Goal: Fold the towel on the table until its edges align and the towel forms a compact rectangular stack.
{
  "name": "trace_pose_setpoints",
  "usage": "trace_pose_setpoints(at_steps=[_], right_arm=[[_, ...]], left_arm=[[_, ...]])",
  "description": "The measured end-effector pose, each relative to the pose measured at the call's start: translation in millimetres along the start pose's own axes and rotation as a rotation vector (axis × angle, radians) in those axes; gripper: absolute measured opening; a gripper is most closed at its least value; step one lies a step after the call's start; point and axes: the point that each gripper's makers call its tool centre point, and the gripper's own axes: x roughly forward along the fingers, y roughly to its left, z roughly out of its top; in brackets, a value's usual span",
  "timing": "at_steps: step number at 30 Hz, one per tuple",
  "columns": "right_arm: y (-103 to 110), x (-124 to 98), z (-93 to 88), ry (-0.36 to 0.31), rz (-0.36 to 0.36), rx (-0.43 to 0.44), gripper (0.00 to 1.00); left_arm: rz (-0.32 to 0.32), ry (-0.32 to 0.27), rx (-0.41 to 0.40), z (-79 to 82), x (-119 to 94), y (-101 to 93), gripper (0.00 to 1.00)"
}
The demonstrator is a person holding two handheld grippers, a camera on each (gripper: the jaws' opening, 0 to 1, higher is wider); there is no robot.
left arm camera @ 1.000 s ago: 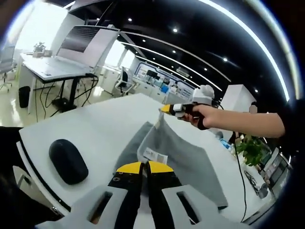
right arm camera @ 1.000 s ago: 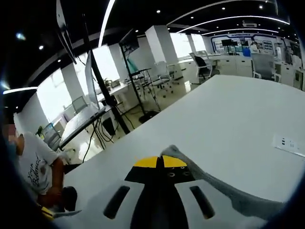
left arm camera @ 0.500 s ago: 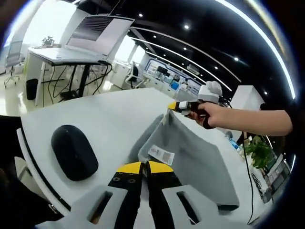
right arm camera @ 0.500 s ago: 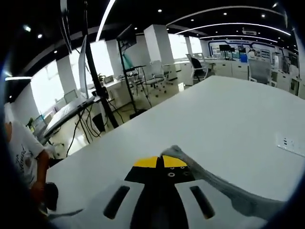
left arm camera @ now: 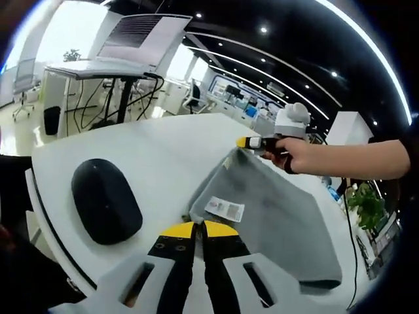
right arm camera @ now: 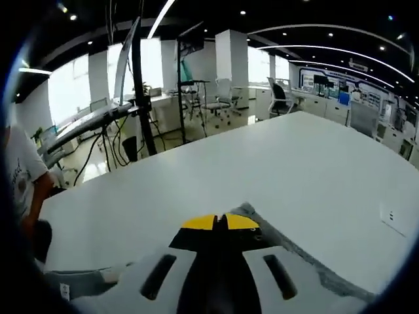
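The white surface [left arm camera: 150,150] spreads wide ahead of both tools, and the grey towel [left arm camera: 275,222] lies across it just ahead of the left tool [left arm camera: 199,228] and off to its right side, running away toward the right tool [left arm camera: 251,142]. One long edge is raised off the surface between the two tools; the rest of the cloth rests flat beyond them. Just to the left of the left tool sits a dark oval mouse [left arm camera: 106,200], apart from the towel.

The left tool has its jaws pressed together at a near corner of the towel, beside the small white label [left arm camera: 224,209]; it appears to pinch the cloth there, though the actual grip is hidden behind the yellow tips. In the right gripper view, the right tool [right arm camera: 220,222] has its jaws together with the grey edge of the towel [right arm camera: 252,212] coming out at the tips, so it holds the far corner, with a hand [left arm camera: 298,155] around its handle.

By my reading the task is at an early stage: two corners are gripped and lifted, but no fold looks laid. What remains is carrying this edge over to meet the opposite one, then folding again into a compact stack.
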Motion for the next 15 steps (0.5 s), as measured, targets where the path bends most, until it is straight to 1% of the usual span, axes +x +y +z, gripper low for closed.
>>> trace_pose_setpoints(at_steps=[2, 5, 7, 8, 10, 12, 15], right_arm=[[3, -3, 2.1, 0.001, 0.016, 0.011, 0.02], [4, -7, 7.6, -0.010, 0.023, 0.011, 0.03], [3, -9, 10.4, -0.009, 0.026, 0.013, 0.04], [3, -11, 11.2, -0.011, 0.027, 0.016, 0.05], [0, -12, 9.4, -0.003, 0.025, 0.018, 0.07], [-3, -13, 8.3, 0.007, 0.021, 0.029, 0.12], [-5, -14, 6.8, 0.015, 0.018, 0.034, 0.15]], left_arm=[[-0.003, 0.000, 0.004, 0.5, 0, 0.1, 0.05], [0.002, 0.000, 0.033, 3.3, -1, -0.7, 0.06], [0.022, -0.006, 0.043, 5.4, -1, 4.3, 0.11], [0.049, -0.017, 0.055, 7.9, -2, 9.1, 0.17], [0.063, -0.027, 0.078, 10.6, -3, 11.3, 0.23], [0.061, -0.028, 0.079, 10.4, -3, 12.1, 0.25], [0.063, -0.030, 0.097, 11.6, -5, 11.3, 0.27]])
